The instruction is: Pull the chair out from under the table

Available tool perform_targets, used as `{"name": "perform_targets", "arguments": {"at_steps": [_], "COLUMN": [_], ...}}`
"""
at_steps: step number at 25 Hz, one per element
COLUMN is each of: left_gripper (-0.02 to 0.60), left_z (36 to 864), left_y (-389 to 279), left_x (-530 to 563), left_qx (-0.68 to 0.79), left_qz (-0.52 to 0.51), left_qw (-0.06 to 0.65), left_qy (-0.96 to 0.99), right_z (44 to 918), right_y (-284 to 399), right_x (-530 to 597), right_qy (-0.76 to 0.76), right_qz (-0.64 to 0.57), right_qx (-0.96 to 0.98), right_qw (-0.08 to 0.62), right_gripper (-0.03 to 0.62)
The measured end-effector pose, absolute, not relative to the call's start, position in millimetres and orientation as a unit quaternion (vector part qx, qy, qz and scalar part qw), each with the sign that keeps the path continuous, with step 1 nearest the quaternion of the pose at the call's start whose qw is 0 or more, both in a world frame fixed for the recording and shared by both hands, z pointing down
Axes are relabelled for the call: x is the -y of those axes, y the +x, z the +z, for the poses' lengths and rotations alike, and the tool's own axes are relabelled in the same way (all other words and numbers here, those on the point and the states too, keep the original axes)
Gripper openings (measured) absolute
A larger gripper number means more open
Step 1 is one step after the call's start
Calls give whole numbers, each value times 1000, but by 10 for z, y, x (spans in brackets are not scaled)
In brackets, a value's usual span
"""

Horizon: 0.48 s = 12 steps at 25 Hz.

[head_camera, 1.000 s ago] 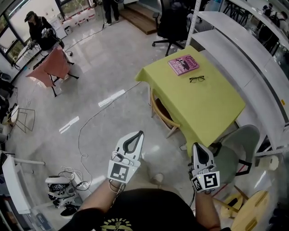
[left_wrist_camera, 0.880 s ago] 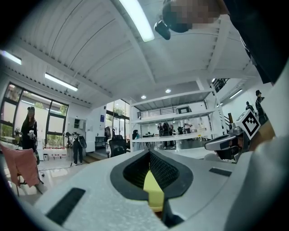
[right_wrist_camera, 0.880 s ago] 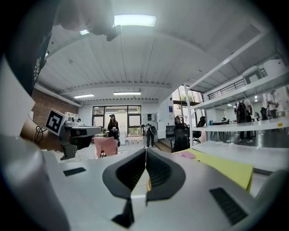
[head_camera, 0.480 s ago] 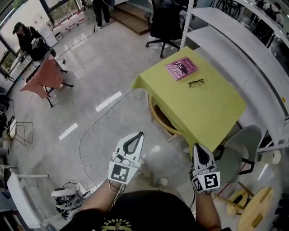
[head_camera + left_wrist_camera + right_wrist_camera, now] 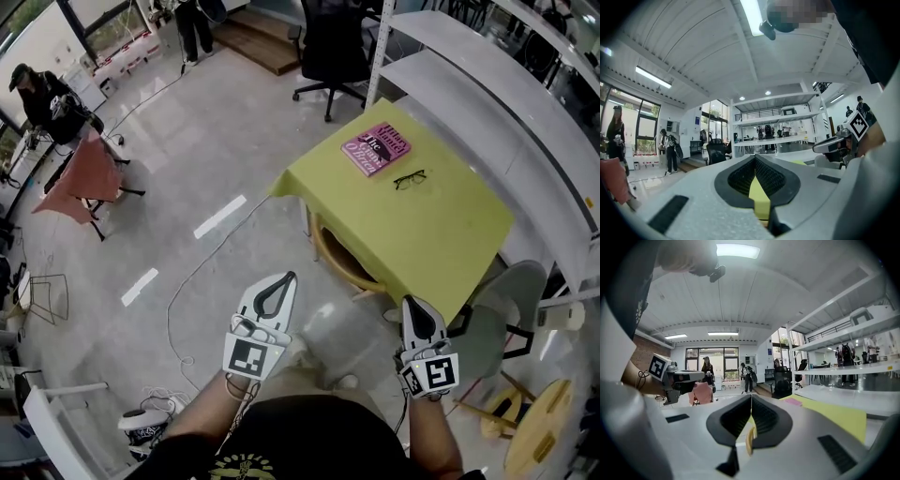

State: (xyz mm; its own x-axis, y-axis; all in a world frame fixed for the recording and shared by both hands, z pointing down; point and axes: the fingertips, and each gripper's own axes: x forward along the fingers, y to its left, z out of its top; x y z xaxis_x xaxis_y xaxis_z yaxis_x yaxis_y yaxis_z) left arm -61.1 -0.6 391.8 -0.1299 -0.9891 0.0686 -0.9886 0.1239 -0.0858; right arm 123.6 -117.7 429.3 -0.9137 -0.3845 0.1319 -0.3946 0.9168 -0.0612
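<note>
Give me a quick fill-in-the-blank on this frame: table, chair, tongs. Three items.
Beside the pink book on the yellow table lies a pair of ____.
The wooden chair is tucked ____ the table.
The left tongs and right tongs are both ____, holding nothing.
Missing words: glasses; under; shut.

Yellow-green table (image 5: 427,246), pink book (image 5: 376,149) and glasses (image 5: 410,178) lying on top

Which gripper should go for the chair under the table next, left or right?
Left, probably. The left gripper has open floor between it and the curved wooden chair back showing under the yellow-green tablecloth. The right gripper sits by the table's near corner. Both are shut, empty.
</note>
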Motion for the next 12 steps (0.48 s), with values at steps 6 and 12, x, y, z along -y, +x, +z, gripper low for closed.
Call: {"name": "perform_targets", "arguments": {"at_steps": [6, 12], "left_gripper": [9, 9], "left_z": [3919, 3944], "left_y": [-894, -1191], "left_x": [86, 151], "left_qx": [-737, -725], "left_qz": [-45, -36], "left_qw": [3, 4], "left_qy": [-674, -688], "right_z": [4219, 4186], "right_y": [1011, 772], "right_x": [1218, 1198], "right_qy": [221, 242], "right_qz": [31, 27], "right_qx": [973, 968], "right_qw": [63, 65], "right_gripper": [11, 11]}}
